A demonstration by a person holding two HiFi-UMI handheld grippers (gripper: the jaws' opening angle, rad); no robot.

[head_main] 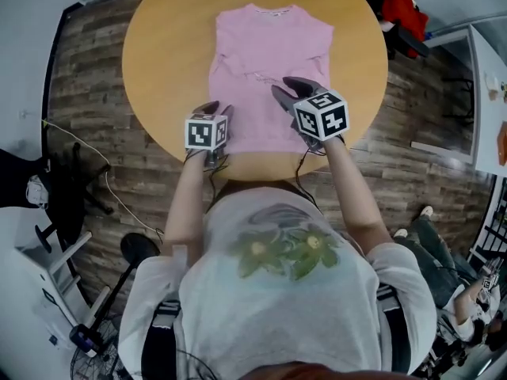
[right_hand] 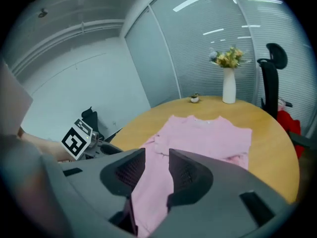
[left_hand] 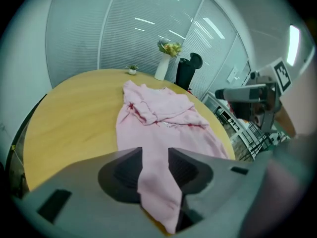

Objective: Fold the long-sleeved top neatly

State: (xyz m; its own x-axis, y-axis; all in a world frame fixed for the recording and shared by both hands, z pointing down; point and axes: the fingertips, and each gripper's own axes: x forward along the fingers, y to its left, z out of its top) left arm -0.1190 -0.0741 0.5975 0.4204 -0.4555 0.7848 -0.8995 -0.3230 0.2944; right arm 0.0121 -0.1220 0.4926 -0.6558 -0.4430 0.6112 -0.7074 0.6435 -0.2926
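A pink long-sleeved top [head_main: 265, 38] lies flat on the round wooden table [head_main: 166, 46], collar away from me, with both sleeves folded in across the chest. My left gripper [head_main: 218, 111] is at the hem's near left corner. In the left gripper view its jaws [left_hand: 155, 155] stand apart with the pink cloth [left_hand: 163, 113] showing in the gap. My right gripper [head_main: 291, 92] hovers over the lower right of the top. Its jaws [right_hand: 157, 157] are open, with the top [right_hand: 208, 138] lying below them.
At the table's far side stand a white vase with flowers [right_hand: 229, 81] and a tiny potted plant [right_hand: 194, 98]. Beyond them is a black chair [right_hand: 270, 83] with something red [head_main: 404, 10] near it. The near table edge runs just under the hem. A person [head_main: 467, 291] sits at the lower right.
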